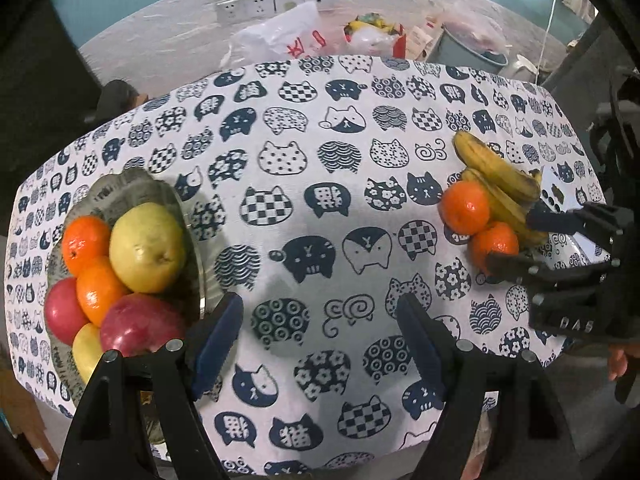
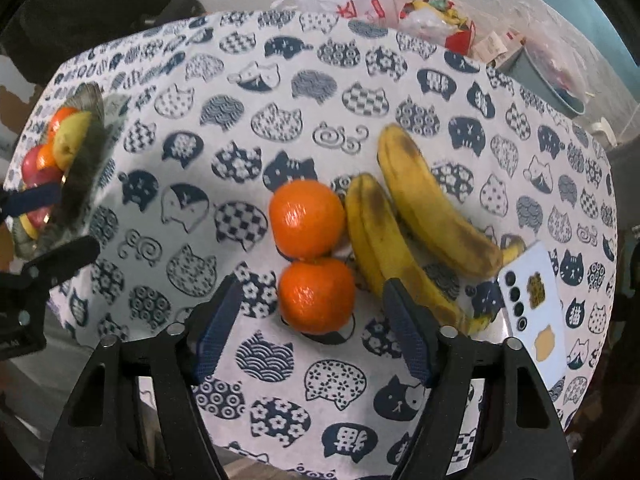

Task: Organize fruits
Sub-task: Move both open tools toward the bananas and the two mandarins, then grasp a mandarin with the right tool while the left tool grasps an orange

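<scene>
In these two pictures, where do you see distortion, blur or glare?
Left wrist view: fisheye bends the table edge; dark corners; the fruit bowl is sharp, small highlights on its oranges. Right wrist view: same bending; the nearer orange looks slightly soft, the bowl at the left edge is smeared and dim; a soft shadow lies between the open right gripper fingers.

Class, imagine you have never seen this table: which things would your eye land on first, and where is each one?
First, the cat-print tablecloth covering the whole table. Next, two bright oranges touching one another beside two spotted bananas, just ahead of the right gripper, whose jaws stand apart. Last, at the table's left edge, the bowl heaped with fruit, topped by a large yellow-green pear.
</scene>
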